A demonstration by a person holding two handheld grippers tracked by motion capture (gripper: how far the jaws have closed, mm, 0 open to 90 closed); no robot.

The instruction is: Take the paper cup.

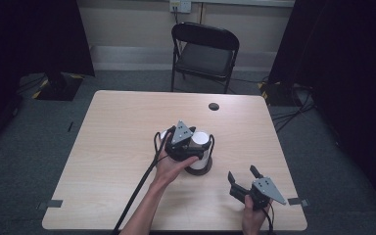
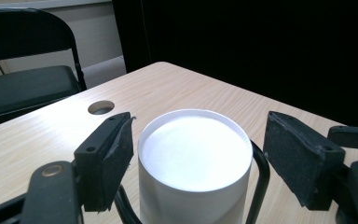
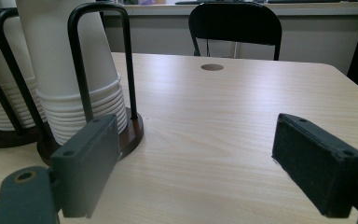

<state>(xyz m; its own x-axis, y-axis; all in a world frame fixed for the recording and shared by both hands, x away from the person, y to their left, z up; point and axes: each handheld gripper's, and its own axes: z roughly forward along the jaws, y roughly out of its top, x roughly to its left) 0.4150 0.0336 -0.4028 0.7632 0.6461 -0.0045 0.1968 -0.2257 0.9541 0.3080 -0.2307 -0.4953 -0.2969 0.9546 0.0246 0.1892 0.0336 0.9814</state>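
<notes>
Centre of the high view, the left claw (image 1: 192, 138) stands open astride a stack of white paper cups (image 2: 195, 161), upturned in a black wire holder (image 3: 103, 65); lower right, the right claw (image 1: 244, 175) gapes empty above the pale wooden surface (image 1: 117, 147).

Upside-down white paper cups (image 3: 70, 70) in black wire holder (image 3: 100, 56)

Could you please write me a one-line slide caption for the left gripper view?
Open left hand-held gripper straddling the top of a stack of white paper cups in a black wire holder.
</notes>
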